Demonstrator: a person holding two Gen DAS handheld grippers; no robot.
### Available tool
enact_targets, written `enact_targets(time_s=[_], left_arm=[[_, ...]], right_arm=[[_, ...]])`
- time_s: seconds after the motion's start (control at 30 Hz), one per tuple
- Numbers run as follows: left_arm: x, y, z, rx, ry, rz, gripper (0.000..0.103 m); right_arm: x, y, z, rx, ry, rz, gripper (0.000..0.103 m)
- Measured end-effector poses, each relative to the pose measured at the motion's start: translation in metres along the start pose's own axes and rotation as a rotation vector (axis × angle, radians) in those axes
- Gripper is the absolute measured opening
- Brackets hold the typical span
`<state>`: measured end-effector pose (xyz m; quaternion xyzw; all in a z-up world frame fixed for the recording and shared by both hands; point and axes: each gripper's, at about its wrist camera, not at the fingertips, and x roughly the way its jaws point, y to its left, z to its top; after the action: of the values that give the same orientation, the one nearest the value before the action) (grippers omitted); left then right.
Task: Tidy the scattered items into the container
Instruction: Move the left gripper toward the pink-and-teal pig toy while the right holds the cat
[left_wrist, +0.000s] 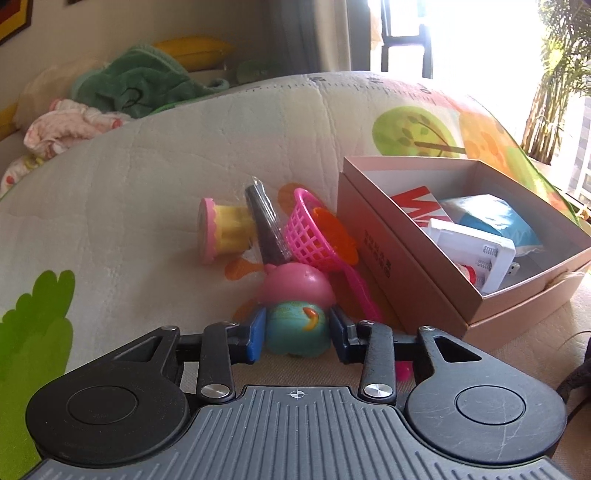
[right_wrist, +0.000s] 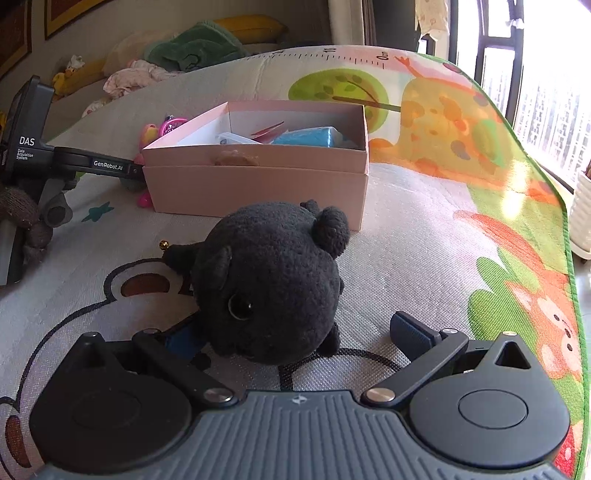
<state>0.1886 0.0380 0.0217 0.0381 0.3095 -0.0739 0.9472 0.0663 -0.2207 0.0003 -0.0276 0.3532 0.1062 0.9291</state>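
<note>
In the left wrist view my left gripper (left_wrist: 298, 332) is shut on a small toy figure (left_wrist: 295, 291) with a pink head and a teal body; both blue pads press its sides. Behind it lie a yellow-and-pink cupcake toy (left_wrist: 221, 230), a dark wrapped cone (left_wrist: 264, 229) and a pink net basket (left_wrist: 314, 236) with an orange piece in it. To the right stands the open pink box (left_wrist: 388, 243), holding a red-and-white card, a blue bag and a white item. In the right wrist view my right gripper (right_wrist: 297, 336) is open around a black plush toy (right_wrist: 269, 273); the right pad stands clear of it.
Everything rests on a soft play mat (right_wrist: 424, 229) printed with trees and animals. The pink box (right_wrist: 258, 192) stands just beyond the plush. The left hand-held device's body (right_wrist: 33, 147) reaches in from the left. Crumpled clothes and cushions (left_wrist: 122, 88) lie beyond the mat, a window at right.
</note>
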Motion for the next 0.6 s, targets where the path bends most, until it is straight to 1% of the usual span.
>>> enact_targets(time_s=[0.1, 0.23, 0.27, 0.33, 0.4, 0.47, 0.5, 0.53, 0.6], left_arm=[[-0.021, 0.001, -0.009, -0.023, -0.007, -0.022, 0.041], [-0.053, -0.004, -0.030, -0.041, 0.017, -0.082, 0.041], [-0.061, -0.006, -0.034, -0.044, 0.024, -0.102, 0.041], [-0.080, -0.015, -0.048, -0.051, 0.039, -0.174, 0.041], [-0.095, -0.028, -0.061, -0.037, 0.061, -0.234, 0.041], [-0.106, -0.040, -0.072, -0.024, 0.081, -0.270, 0.045], [-0.109, -0.044, -0.077, -0.020, 0.092, -0.282, 0.054], [-0.111, -0.047, -0.081, -0.016, 0.099, -0.283, 0.069], [-0.114, -0.048, -0.088, -0.004, 0.089, -0.256, 0.079]], right_arm=[[0.000, -0.001, 0.000, 0.002, -0.001, 0.000, 0.103], [-0.001, 0.001, -0.001, 0.000, -0.002, -0.006, 0.103], [-0.001, 0.001, -0.001, 0.000, -0.002, -0.006, 0.103], [-0.001, 0.001, -0.001, -0.001, -0.002, -0.007, 0.103], [-0.001, 0.001, -0.001, 0.000, -0.002, -0.006, 0.103], [-0.001, 0.001, -0.001, 0.000, -0.002, -0.006, 0.103], [-0.001, 0.001, -0.001, -0.001, -0.002, -0.006, 0.103], [-0.001, 0.001, -0.001, -0.001, -0.002, -0.007, 0.103], [-0.001, 0.001, -0.001, 0.000, -0.002, -0.006, 0.103]])
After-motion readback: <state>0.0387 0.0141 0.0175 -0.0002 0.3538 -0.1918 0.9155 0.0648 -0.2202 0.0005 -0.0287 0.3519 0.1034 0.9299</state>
